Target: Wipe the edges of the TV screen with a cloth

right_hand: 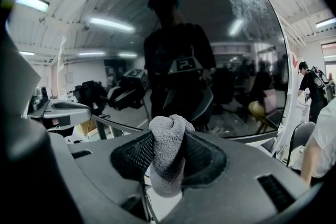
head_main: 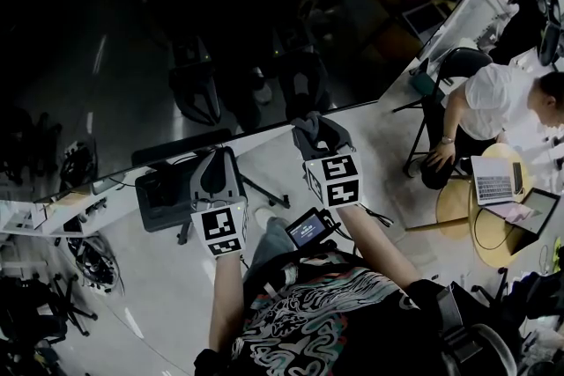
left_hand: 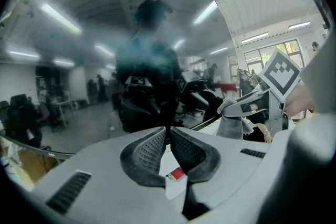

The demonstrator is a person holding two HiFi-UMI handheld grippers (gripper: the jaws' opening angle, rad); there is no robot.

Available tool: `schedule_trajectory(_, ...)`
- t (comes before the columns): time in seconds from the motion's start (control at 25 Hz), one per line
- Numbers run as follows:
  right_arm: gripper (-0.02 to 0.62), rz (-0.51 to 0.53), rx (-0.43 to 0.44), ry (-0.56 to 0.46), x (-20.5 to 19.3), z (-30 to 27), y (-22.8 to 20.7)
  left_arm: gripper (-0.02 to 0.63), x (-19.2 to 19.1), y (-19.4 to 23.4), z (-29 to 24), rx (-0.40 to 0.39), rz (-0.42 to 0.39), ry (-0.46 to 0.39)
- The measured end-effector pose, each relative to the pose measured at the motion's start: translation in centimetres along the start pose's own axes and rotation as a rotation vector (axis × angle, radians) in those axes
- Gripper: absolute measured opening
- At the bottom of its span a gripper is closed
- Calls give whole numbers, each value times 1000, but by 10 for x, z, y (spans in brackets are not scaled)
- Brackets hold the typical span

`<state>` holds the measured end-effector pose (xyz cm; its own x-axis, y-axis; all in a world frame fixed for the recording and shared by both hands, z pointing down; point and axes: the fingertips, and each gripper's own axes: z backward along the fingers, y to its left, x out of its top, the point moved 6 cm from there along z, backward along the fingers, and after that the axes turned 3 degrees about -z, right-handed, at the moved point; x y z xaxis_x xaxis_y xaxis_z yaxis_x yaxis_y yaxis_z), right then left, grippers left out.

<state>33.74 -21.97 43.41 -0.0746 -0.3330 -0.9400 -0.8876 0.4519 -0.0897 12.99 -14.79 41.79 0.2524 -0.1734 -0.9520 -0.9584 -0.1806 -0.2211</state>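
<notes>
The TV screen [head_main: 220,31] is a big dark glass that mirrors the room. Its pale lower edge [head_main: 264,135] runs slantwise from left to right. My right gripper [head_main: 319,136] is shut on a grey cloth [right_hand: 168,157], and the bunched cloth [head_main: 310,129] sits against that lower edge. The left gripper [head_main: 217,175] hangs just below the edge, to the right gripper's left, jaws shut with nothing in them [left_hand: 169,131]. In the left gripper view the right gripper [left_hand: 247,107] and cloth [left_hand: 231,124] show at the right. Both gripper views face the screen [right_hand: 220,50] and show my reflection.
A black stand [head_main: 167,194] sits under the TV. At the right a person in a white shirt [head_main: 493,97] leans by a chair [head_main: 458,62] and a round wooden table [head_main: 458,207] with a laptop [head_main: 495,179]. A small lit device [head_main: 307,229] hangs near my chest.
</notes>
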Motion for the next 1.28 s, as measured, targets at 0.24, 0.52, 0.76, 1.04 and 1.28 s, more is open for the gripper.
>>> schedule_trajectory(0.24, 167, 4, 14, 3, 0, -2, 7, 35, -1, 4, 3, 8, 3, 2)
schedule_trajectory(0.52, 167, 4, 37, 7, 1, -6, 16, 35, -4, 9, 6, 13, 5, 5)
schedule_trajectory(0.76, 167, 6, 53, 5, 1, -7, 22, 35, -6, 14, 11, 27, 9, 7)
schedule_trajectory(1.04, 167, 10, 60, 7, -3, -7, 25, 35, -9, 16, 11, 32, 17, 6)
schedule_trajectory(1.28, 167, 14, 80, 17, 1, -10, 35, 35, -8, 21, 12, 33, 25, 7)
